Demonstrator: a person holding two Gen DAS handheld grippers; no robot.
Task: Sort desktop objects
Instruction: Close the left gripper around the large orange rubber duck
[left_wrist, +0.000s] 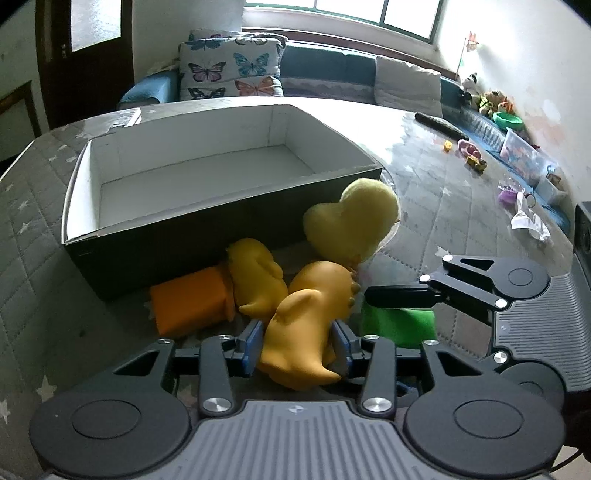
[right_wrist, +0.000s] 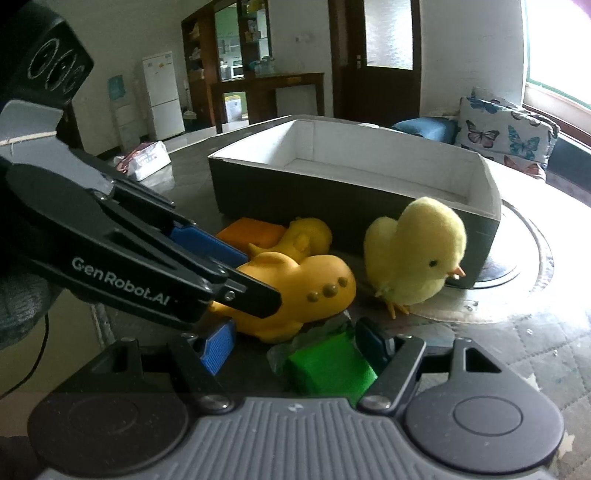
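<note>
Pick-up step: the left claw (left_wrist: 299, 345) brackets the orange rubber dinosaur toy (left_wrist: 310, 317) at lower centre, blue pads (left_wrist: 253, 341) apart from it; the right claw (right_wrist: 295, 345) stands open around the green block (right_wrist: 328, 365). Next, both must close before lifting toward the empty dark cardboard box (left_wrist: 221, 221) above.

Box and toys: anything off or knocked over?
Box sits empty; nothing sorted yet. Both yellow rubber animals lie tipped over in front of it, one between the left gripper pads. The plush chick stands upright. No spill or damage visible.
</note>
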